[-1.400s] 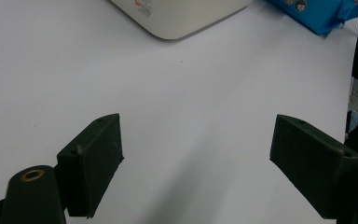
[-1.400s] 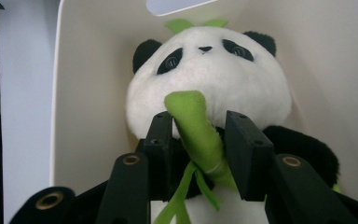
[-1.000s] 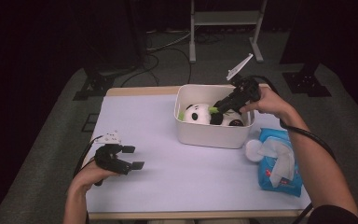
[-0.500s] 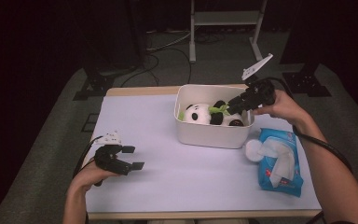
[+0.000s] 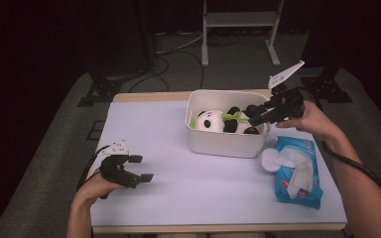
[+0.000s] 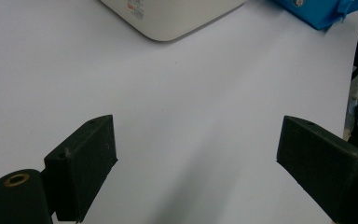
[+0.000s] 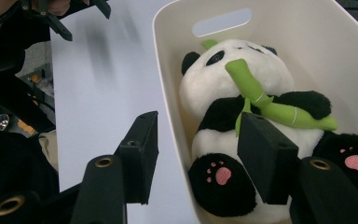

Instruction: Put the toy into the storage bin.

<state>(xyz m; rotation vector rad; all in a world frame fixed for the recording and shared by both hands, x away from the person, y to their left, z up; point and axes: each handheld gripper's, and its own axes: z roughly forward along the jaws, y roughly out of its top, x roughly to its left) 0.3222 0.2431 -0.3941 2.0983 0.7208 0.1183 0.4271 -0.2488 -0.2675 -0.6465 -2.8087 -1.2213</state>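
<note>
A black-and-white plush panda [image 5: 218,121] with a green bamboo stalk lies on its back in a white bin [image 5: 223,146] at the table's middle right. My right gripper [image 5: 256,115] hovers over the bin's right end, open; its jaws have just been opening and hold nothing. In the right gripper view the panda [image 7: 242,116] lies just beyond my right gripper [image 7: 200,154], inside the bin [image 7: 161,46]. My left gripper [image 5: 142,168] rests low at the table's front left, open; its jaws have just been opening. In the left gripper view it [image 6: 196,172] holds nothing over bare tabletop.
A blue pack of wet wipes [image 5: 297,173] with a white sheet pulled out lies right of the bin. The bin's corner [image 6: 168,18] and the pack [image 6: 317,11] lie far ahead of the left gripper. A metal stand [image 5: 240,20] is on the floor behind the table.
My right gripper has drawn back to the right and slightly up from the bin's inside, and its jaws stand wider. The panda stays in the bin. The left hand has not moved.
</note>
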